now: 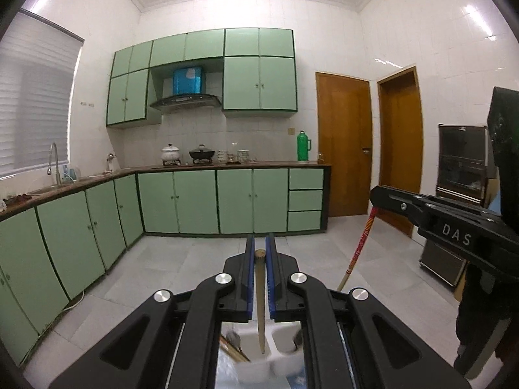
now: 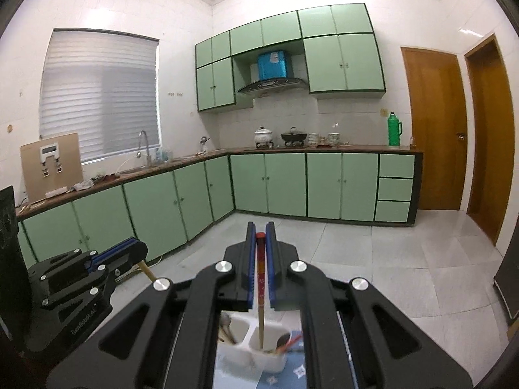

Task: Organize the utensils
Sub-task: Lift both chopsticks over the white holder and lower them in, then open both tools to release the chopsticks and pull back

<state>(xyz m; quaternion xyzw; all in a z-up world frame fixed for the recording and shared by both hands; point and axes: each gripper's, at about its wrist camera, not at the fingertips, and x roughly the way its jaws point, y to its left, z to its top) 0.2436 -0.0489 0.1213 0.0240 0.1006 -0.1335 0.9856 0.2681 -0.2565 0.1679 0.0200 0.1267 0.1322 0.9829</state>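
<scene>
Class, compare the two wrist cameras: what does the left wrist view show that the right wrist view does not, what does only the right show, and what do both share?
Only the left wrist view: a dark glass-fronted cabinet by the doors. Only the right wrist view: the tan water dispenser on the counter. Both: the green thermos, a white utensil holder, and each gripper shut on a chopstick, left gripper on the plain chopstick, right gripper on the red-topped chopstick.

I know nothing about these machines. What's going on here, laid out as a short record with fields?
Place: kitchen with green cabinets
Left claw: shut on a plain wooden chopstick
Right claw: shut on a red-topped chopstick
Below the claws: white holder with compartments
Right chopstick's tip: inside one compartment, beside other utensils
Left chopstick's tip: over the holder, exact compartment unclear
On the far counter: green flask, pots
</scene>
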